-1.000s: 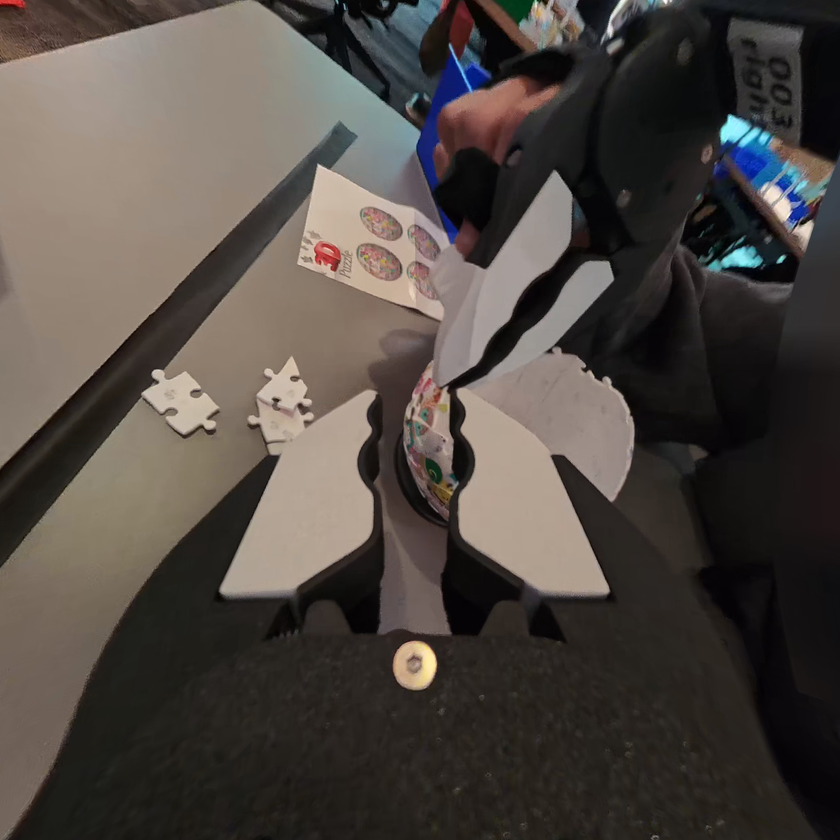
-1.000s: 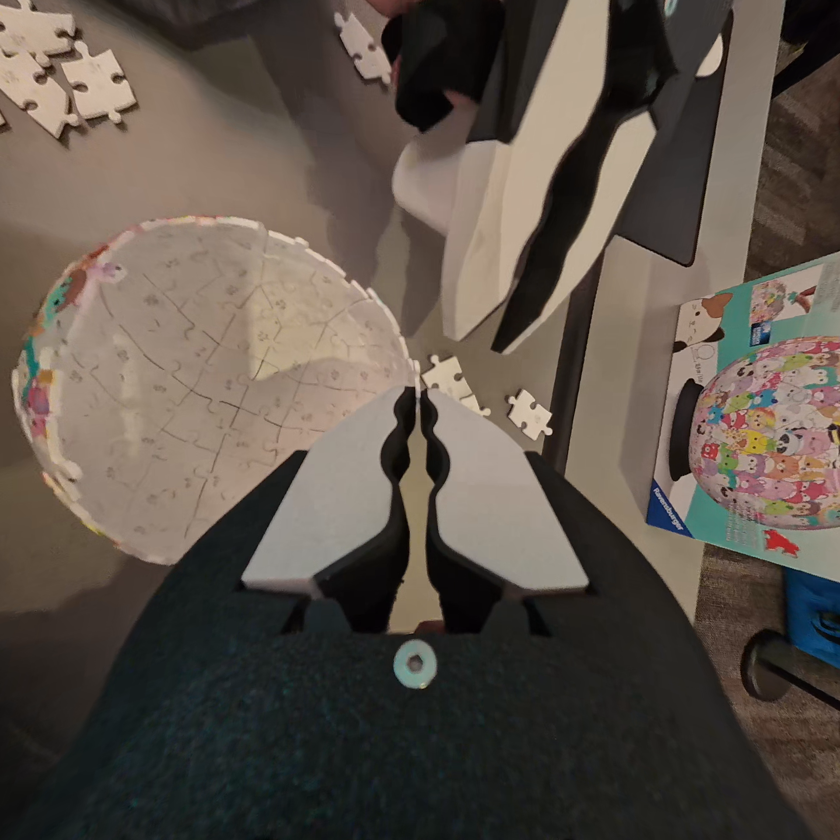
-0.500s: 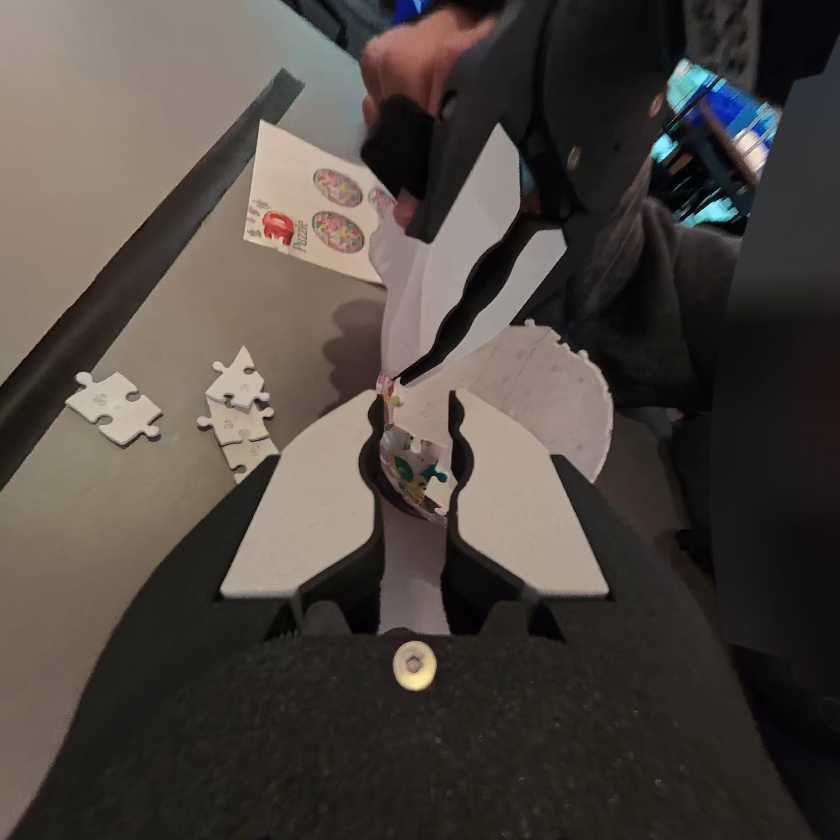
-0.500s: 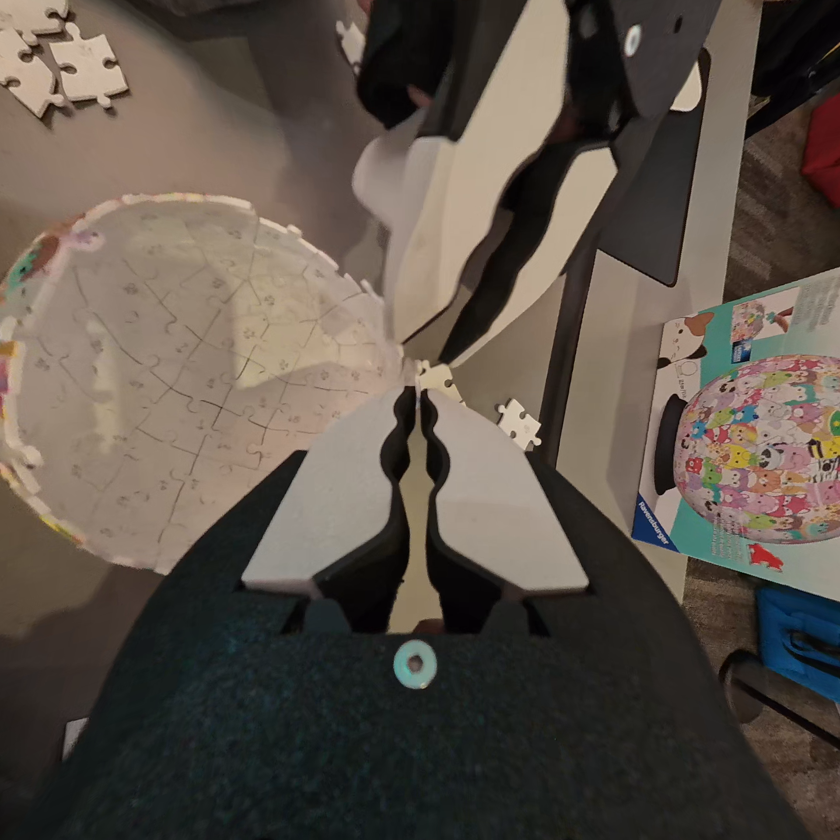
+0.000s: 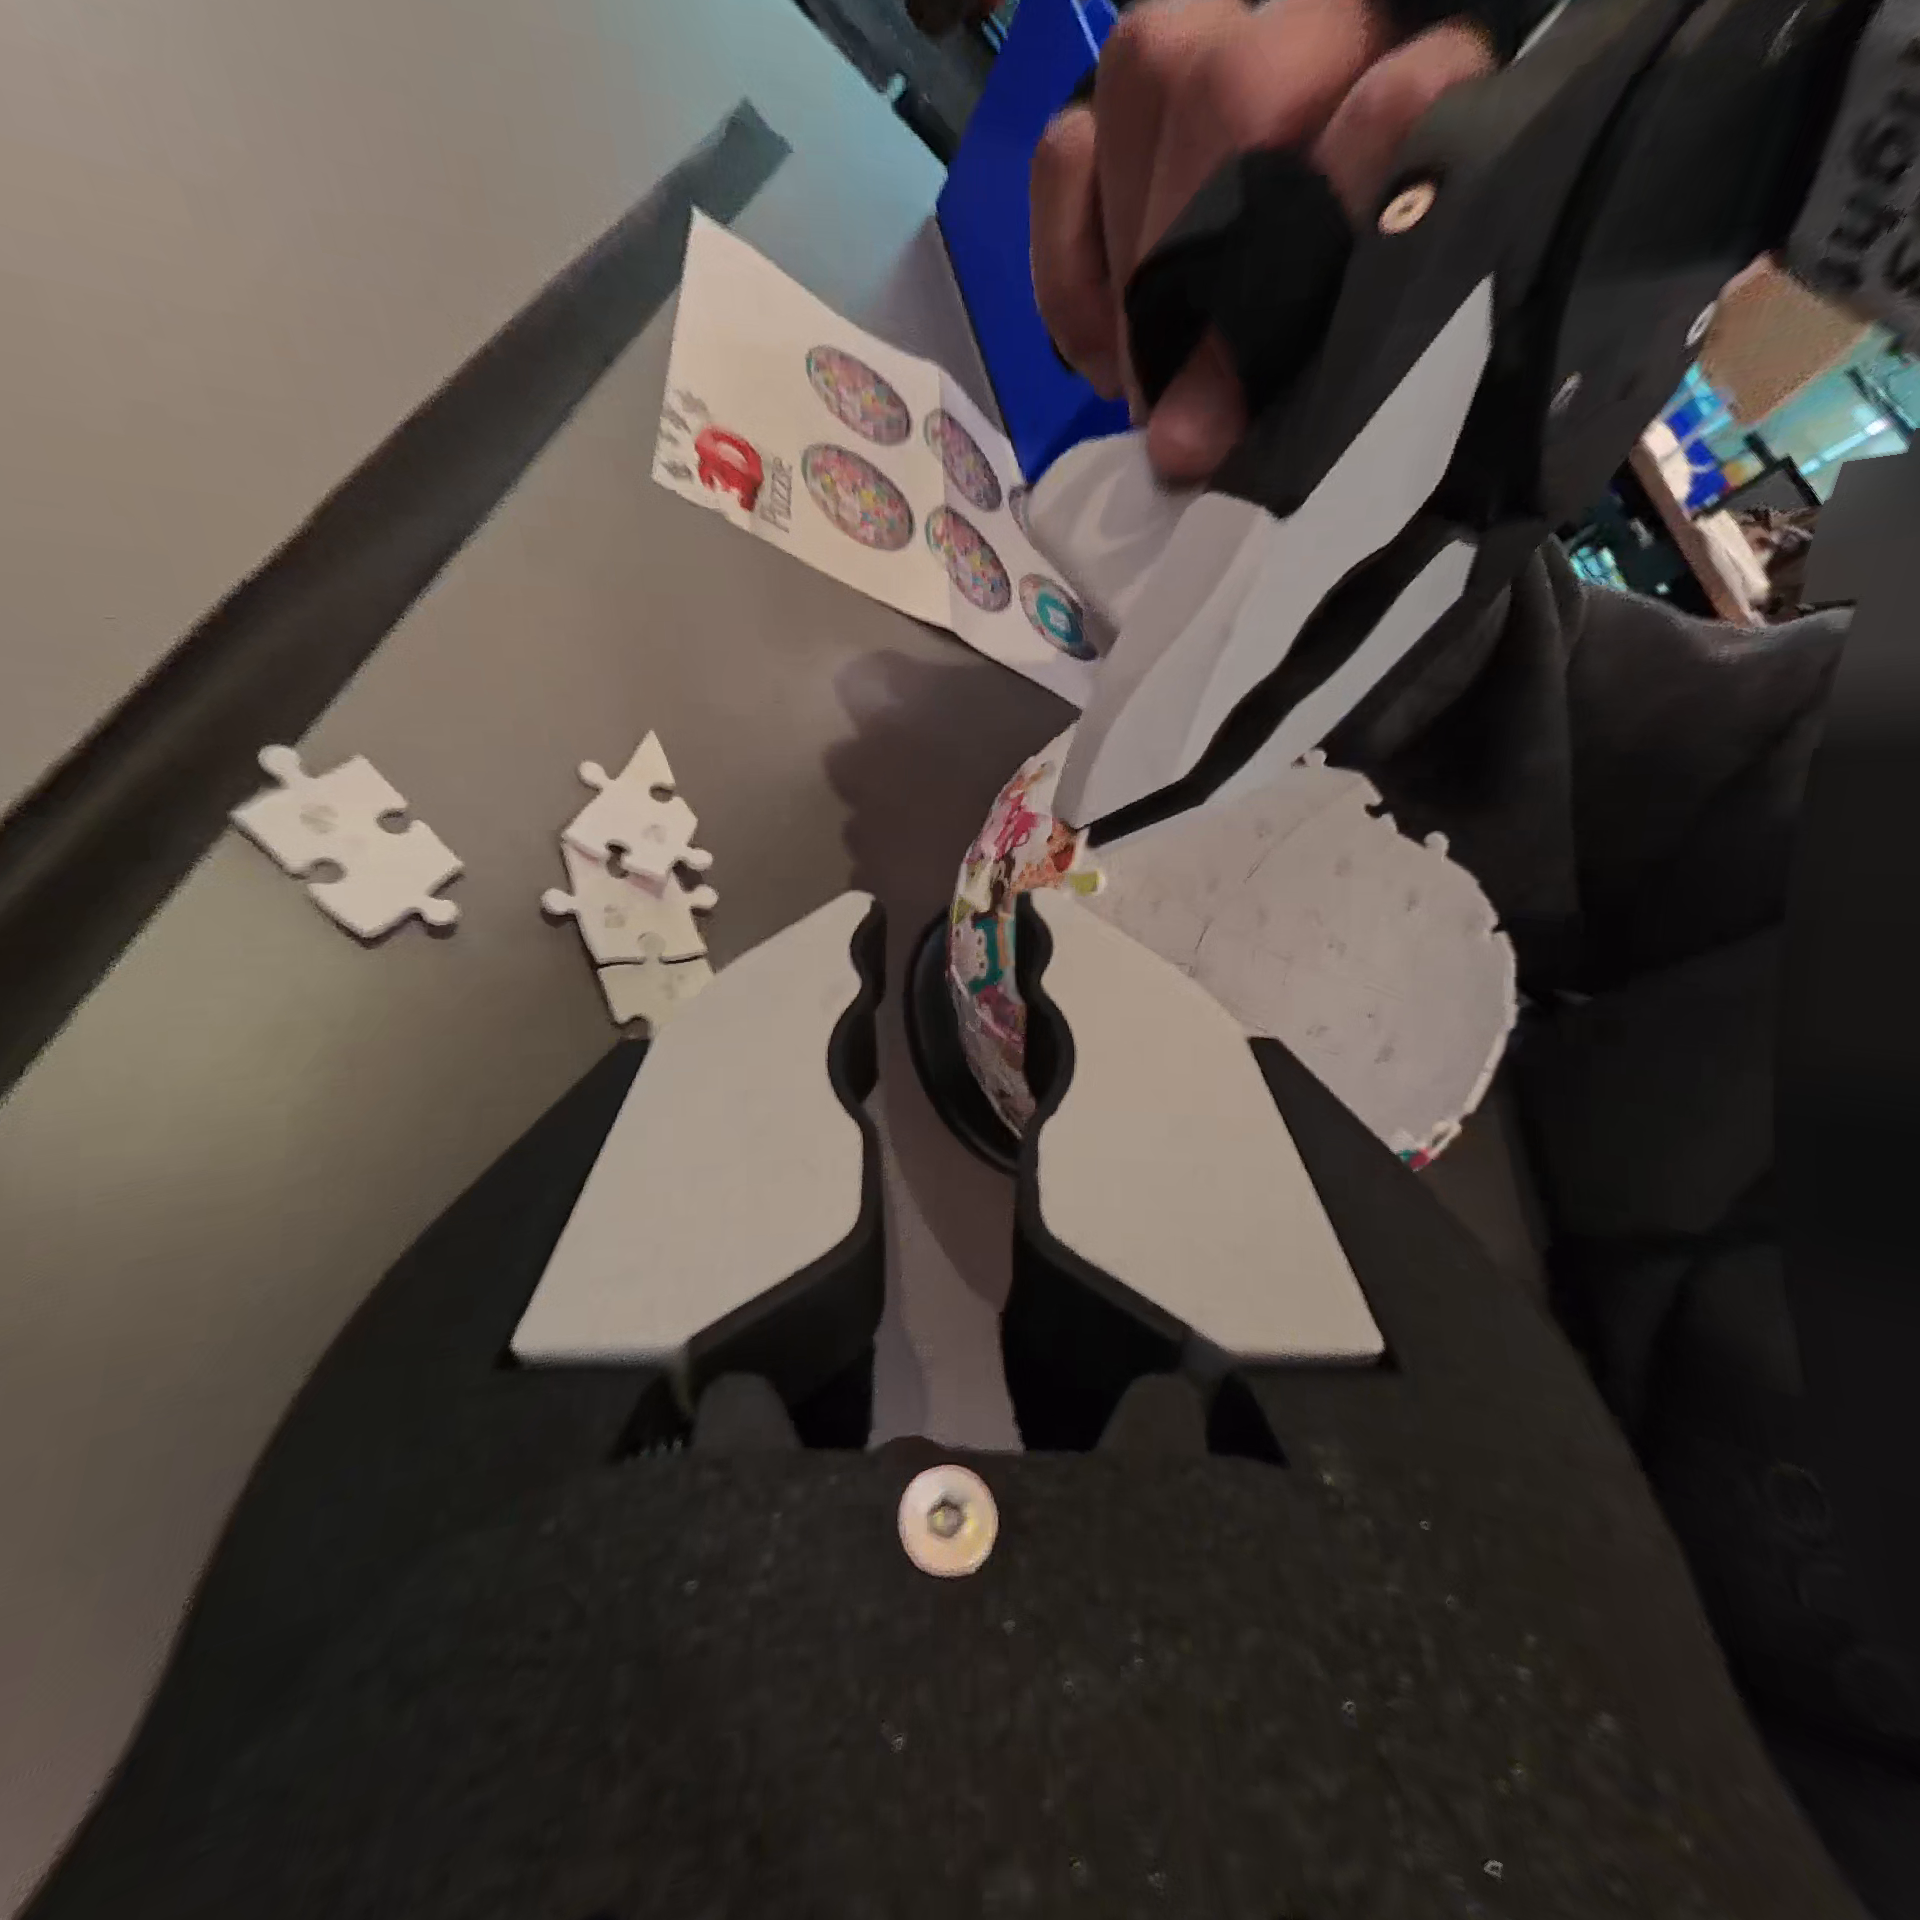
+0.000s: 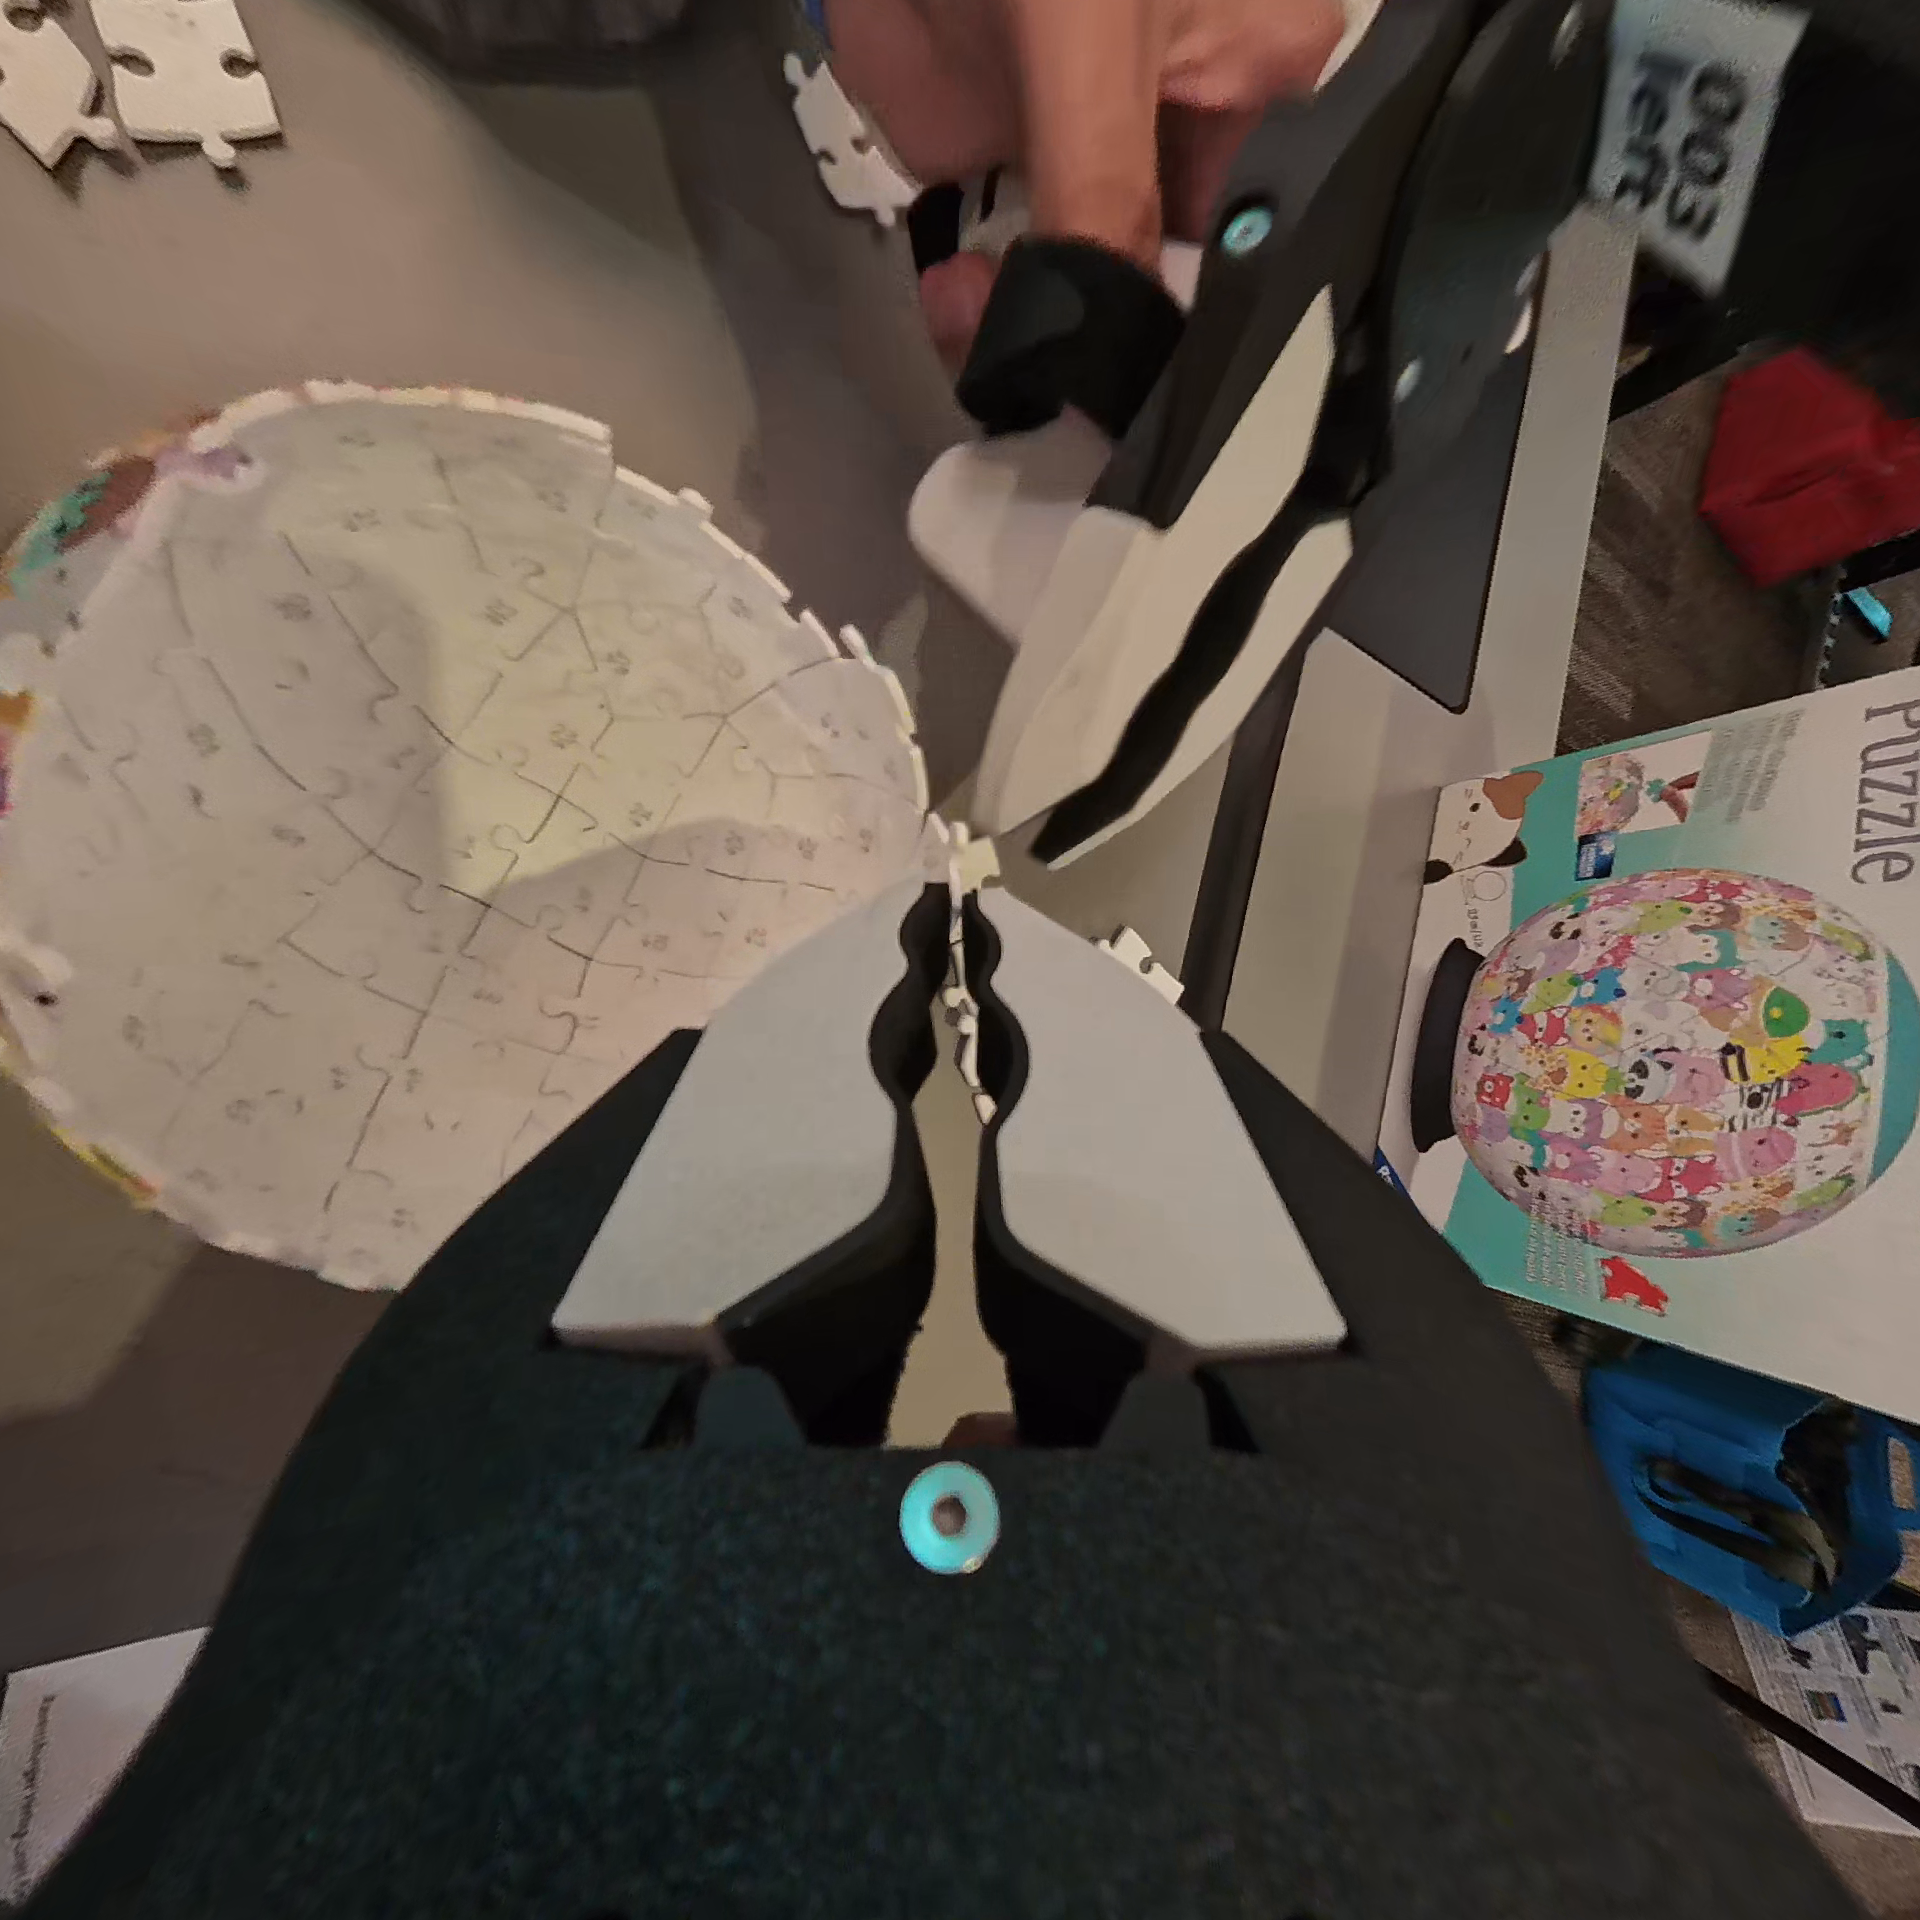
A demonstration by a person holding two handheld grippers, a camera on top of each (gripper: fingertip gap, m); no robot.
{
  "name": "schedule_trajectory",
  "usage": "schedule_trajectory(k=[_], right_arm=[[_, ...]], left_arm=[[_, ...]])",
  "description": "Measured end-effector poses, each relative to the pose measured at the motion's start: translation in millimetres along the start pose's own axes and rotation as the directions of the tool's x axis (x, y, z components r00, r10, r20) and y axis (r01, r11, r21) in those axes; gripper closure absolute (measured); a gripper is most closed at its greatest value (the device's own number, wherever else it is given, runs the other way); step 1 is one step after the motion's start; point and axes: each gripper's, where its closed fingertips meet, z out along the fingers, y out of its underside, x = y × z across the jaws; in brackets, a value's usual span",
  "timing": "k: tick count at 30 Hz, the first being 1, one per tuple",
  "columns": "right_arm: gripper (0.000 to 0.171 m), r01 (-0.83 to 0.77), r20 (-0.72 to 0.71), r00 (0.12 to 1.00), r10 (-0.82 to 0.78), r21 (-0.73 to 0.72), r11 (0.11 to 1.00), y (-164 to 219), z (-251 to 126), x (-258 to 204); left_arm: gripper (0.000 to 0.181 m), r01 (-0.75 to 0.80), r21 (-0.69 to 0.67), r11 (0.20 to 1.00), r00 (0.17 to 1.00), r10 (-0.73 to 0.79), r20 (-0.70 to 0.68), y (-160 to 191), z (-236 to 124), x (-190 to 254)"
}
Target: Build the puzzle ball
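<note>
On the grey table (image 5: 260, 1091) sits the half-built puzzle ball (image 6: 416, 831), like a bowl with its white inside open to me. Its outside has many bright colours, and it rests on a dark round stand (image 5: 935, 1049).

My right tool (image 6: 961, 894) is pinched shut on a small puzzle piece (image 6: 971, 862) right at the bumpy rim of the ball. The piece touches the rim. I think it is white on the side I see, but it is blurry there.

My left tool (image 5: 956, 925) has its two fingers apart, with a gap between them. Nothing is held in that gap. The ball's colourful side shows just past its tips, very near the rim.

In the right wrist view, the left tool's tips come down close to the same spot on the rim, just beside the small piece. I cannot tell if they touch it.

Loose white pieces (image 5: 353, 842) lie on the table to the left of the ball, face down. Two are joined, and a few more (image 5: 634, 873) are stacked just beside them. More pieces (image 6: 177, 83) lie at the far edge in the right wrist view.

A folded paper sheet (image 5: 821, 457) with round pictures lies past the ball. The puzzle box (image 6: 1683, 1049) with a picture of the finished ball lies off to the right, well apart from the ball.
</note>
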Motion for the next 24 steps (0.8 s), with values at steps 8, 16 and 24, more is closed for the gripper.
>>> schedule_trajectory(k=[8,16,24], right_arm=[[0.169,-0.160,0.049,0.987,0.154,0.169,0.973,-16,-11,9],[0.170,-0.308,0.104,0.951,0.290,0.320,0.896,-23,-33,25],[0.170,-0.350,0.095,0.931,0.353,0.515,0.783,-56,-57,45]], left_arm=[[0.157,-0.138,0.063,0.988,0.990,0.138,0.016,-17,-18,18],[0.147,-0.168,0.112,0.979,0.981,0.177,-0.075,-23,-17,40],[0.158,-0.292,0.200,0.935,0.957,0.287,0.054,-39,-10,51]])
